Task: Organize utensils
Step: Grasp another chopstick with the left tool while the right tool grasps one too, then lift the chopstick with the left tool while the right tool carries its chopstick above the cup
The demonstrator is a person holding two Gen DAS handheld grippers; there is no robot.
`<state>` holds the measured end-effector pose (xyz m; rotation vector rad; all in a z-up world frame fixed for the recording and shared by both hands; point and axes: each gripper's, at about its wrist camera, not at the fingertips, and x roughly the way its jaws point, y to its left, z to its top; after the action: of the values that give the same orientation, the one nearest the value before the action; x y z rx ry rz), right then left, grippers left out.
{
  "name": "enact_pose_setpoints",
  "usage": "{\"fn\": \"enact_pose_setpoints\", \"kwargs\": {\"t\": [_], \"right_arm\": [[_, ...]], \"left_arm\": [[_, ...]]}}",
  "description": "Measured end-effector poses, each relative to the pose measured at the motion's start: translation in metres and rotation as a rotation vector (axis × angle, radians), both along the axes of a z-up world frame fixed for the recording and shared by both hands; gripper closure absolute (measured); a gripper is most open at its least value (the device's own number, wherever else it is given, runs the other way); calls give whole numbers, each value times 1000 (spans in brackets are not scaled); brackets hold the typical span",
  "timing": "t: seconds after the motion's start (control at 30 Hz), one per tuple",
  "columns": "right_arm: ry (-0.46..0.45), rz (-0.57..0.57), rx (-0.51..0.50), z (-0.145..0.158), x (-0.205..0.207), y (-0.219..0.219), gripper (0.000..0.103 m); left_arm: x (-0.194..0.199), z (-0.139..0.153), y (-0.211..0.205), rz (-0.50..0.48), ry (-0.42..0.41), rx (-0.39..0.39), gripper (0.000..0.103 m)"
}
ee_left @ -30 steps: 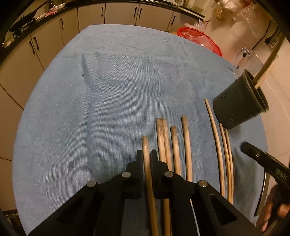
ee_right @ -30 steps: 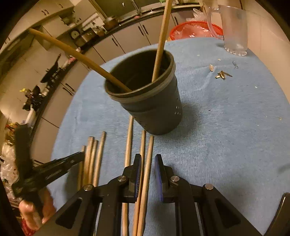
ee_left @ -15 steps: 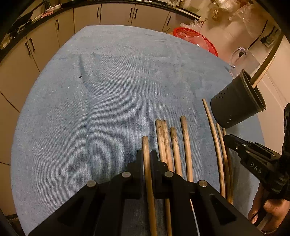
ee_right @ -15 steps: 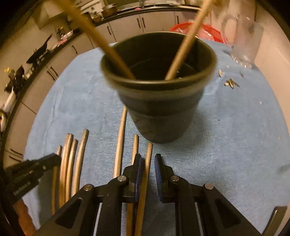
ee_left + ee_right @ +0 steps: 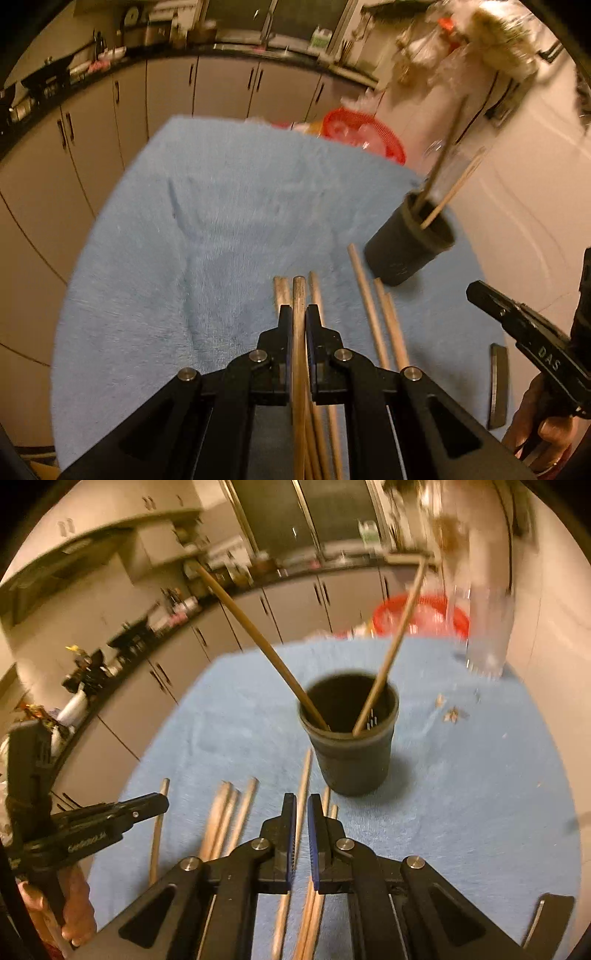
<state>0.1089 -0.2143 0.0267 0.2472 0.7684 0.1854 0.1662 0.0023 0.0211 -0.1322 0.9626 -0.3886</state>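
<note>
My left gripper (image 5: pixel 299 314) is shut on a wooden chopstick (image 5: pixel 299 291), held above the blue towel (image 5: pixel 184 258). Two more chopsticks lie under it, and three others (image 5: pixel 369 295) lie to its right by the cup. The dark cup (image 5: pixel 351 760) stands upright ahead with two chopsticks (image 5: pixel 266 642) leaning in it. My right gripper (image 5: pixel 302 801) is shut, and a chopstick (image 5: pixel 306 768) runs through the narrow gap between its pads, its far end by the cup's left side. Loose chopsticks (image 5: pixel 236 812) lie to its left. The left gripper (image 5: pixel 164 799) also shows at the left edge there.
A red basket (image 5: pixel 365 133) sits at the towel's far edge. A clear jug (image 5: pixel 487 627) stands at the far right, with small crumbs (image 5: pixel 452 714) near it. A dark flat bar (image 5: pixel 498 384) lies at the towel's right edge. Cabinets (image 5: pixel 166 103) run behind the table.
Both grippers have risen and tilted up, so the cup looks farther off. The left chopstick came up off the towel. The right jaws closed from slightly apart.
</note>
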Motion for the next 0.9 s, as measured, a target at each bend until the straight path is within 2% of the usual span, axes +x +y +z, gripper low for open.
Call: {"fn": "enact_pose_setpoints", "kwargs": {"t": [0.07, 0.13, 0.3, 0.43, 0.63, 0.9], "right_arm": [[-15, -2, -12, 9, -7, -4, 96], [20, 10, 4, 8, -4, -5, 95], [219, -7, 26, -35, 26, -18, 94], [294, -39, 2, -65, 46, -15, 93], [346, -71, -17, -90, 68, -12, 93], [376, -91, -121, -101, 82, 3, 93]], "left_arm": [[-9, 12, 5, -1, -25, -6, 96], [-10, 16, 7, 5, -27, 2, 96], [-6, 7, 11, 30, 7, -7, 96], [-8, 3, 16, 30, 9, -15, 96], [-2, -5, 19, 21, 23, -21, 96], [4, -16, 21, 6, 39, -39, 96]]}}
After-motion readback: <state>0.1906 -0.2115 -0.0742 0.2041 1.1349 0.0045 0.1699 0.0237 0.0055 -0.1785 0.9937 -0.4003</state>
